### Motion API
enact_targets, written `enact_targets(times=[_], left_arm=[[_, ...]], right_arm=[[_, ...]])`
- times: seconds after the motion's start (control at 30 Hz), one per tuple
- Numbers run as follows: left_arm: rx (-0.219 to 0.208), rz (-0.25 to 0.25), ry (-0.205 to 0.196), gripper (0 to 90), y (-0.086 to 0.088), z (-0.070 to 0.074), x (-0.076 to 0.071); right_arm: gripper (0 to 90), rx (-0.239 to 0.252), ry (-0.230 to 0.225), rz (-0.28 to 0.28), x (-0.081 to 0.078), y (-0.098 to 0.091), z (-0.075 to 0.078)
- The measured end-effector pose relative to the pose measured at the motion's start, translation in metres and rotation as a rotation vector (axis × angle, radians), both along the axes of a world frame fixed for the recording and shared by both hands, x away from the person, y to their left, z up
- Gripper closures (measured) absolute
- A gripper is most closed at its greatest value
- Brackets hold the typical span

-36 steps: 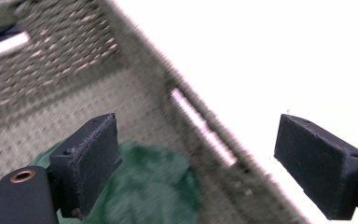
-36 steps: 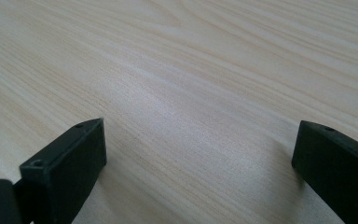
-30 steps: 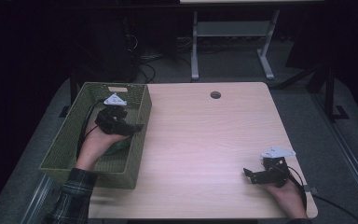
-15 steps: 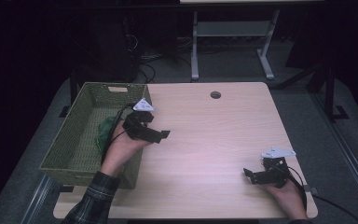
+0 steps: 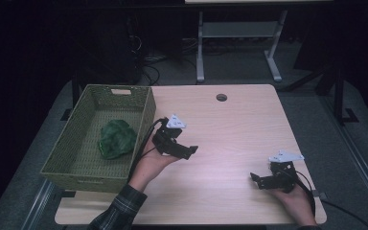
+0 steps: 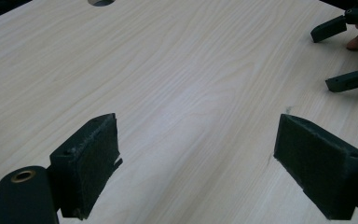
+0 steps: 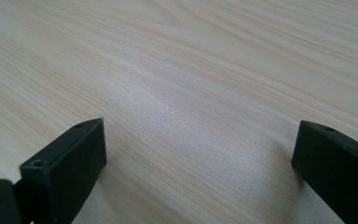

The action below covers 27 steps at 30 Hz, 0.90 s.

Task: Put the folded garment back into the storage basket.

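A green leafy vegetable (image 5: 117,138) lies inside the olive woven basket (image 5: 144,111) at the table's left. My left gripper (image 5: 191,150) hovers over the wooden table just right of the basket, open and empty. In the left gripper view (image 6: 196,168) its two padded jaws stand wide apart over bare wood, with the other gripper's jaw tips at the upper right. My right gripper (image 5: 254,179) rests near the front right corner, open and empty. The right gripper view (image 7: 198,163) has its jaws spread above bare tabletop.
A round cable hole (image 5: 221,97) sits near the table's far edge. A metal stand (image 5: 235,43) and cables are on the floor behind the table. The table's bare wood (image 5: 230,134) stretches between the two grippers.
My left gripper rose out of the basket and moved right over the table, leaving the green vegetable in the basket. The right gripper stayed put.
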State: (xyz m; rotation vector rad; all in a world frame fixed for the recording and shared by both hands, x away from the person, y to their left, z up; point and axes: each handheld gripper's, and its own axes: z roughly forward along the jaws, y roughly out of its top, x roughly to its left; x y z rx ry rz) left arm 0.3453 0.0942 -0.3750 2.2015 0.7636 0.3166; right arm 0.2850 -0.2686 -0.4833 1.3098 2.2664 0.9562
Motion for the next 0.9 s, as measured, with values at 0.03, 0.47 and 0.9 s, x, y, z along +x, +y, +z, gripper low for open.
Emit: enact_targets(times=[0.03,0.47,0.9], left_arm=[[0.0,-0.004,-0.001,13.2,-0.002,-0.003,-0.001],[0.048,-0.022,0.027,13.2,-0.012,-0.049,-0.005],[0.061,-0.004,0.011,13.2,-0.004,-0.083,-0.002]], right_arm=[[2.6,0.0,-0.001,0.001,0.0,0.0,0.0],[2.7,0.0,0.0,0.001,0.0,0.0,0.0],[2.7,-0.001,-0.001,0.002,0.0,0.0,0.0]])
